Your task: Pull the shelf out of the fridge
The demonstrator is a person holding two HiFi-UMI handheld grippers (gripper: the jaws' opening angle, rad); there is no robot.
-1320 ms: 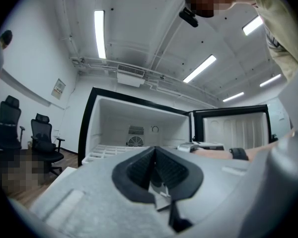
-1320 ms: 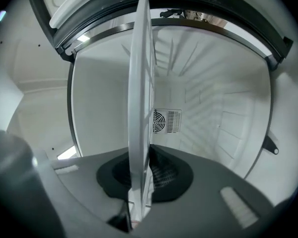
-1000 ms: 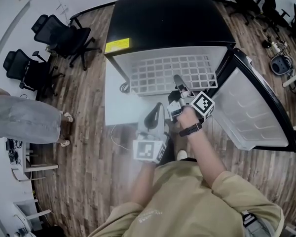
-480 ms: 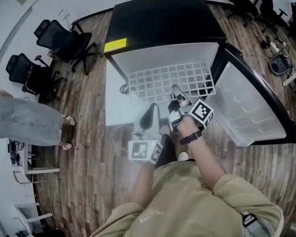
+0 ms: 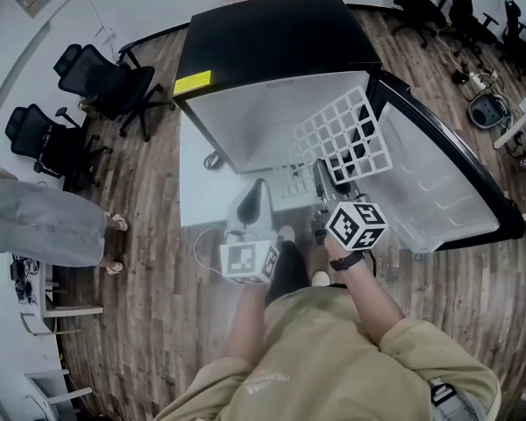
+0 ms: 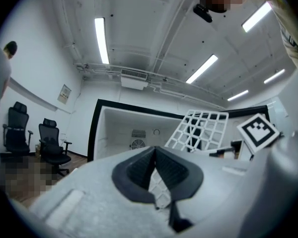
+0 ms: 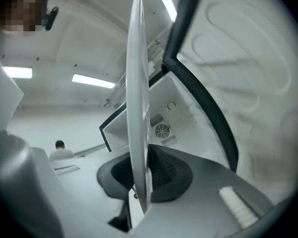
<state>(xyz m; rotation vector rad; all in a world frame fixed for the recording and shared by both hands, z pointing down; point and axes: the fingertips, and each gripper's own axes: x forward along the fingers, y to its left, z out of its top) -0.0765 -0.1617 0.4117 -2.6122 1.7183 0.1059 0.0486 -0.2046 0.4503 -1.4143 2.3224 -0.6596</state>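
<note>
Fridge (image 5: 272,38) and chairs (image 5: 105,79) stand on the wooden floor (image 5: 158,279).

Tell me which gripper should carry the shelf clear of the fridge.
Right. The right gripper is clamped on the wire shelf, which is tilted and mostly out of the fridge. The left gripper has no grip on it.

Shelf (image 5: 346,139) tilted before fridge (image 5: 272,42)
</note>
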